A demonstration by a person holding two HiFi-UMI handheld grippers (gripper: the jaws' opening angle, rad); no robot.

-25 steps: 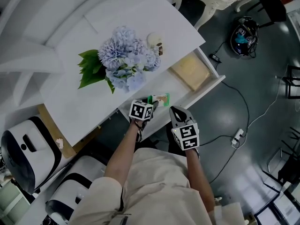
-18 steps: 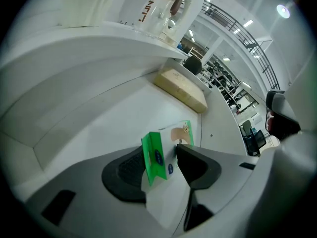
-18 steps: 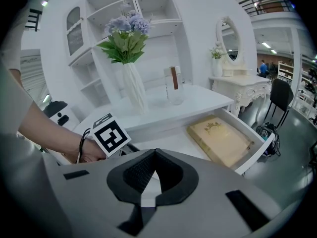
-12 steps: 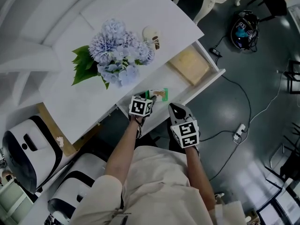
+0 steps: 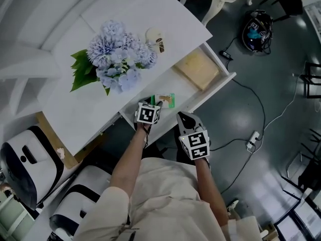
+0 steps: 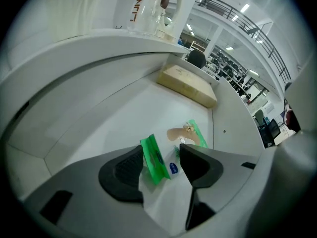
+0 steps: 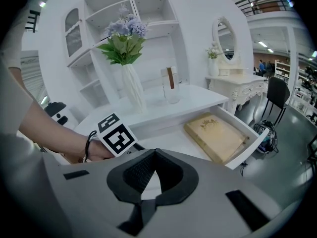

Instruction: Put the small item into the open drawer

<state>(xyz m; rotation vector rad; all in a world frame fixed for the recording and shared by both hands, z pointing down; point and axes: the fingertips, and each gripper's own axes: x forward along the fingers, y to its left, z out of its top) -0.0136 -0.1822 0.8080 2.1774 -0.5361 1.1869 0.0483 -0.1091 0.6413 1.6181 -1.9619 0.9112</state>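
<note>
1. My left tongs (image 6: 161, 151) point steeply down into the open drawer (image 6: 114, 118). The jaws have just been opening and now stand wide, gripping nothing.
2. The green-and-white packet (image 6: 171, 165) lies on the drawer floor between those jaws. Its green flap tilts up close beside one jaw; I cannot tell if it touches.
3. A tan box (image 6: 187, 86) lies farther along the same drawer, well apart from the packet.
4. My right tongs (image 7: 142, 197) hang outside the drawer front, jaw tips together, empty.

left gripper (image 6: 161, 151) tilted steeply down, jaws just opened wide, green packet (image 6: 153, 158) between them; right gripper (image 7: 156, 153) angled down, jaws closed, empty.
</note>
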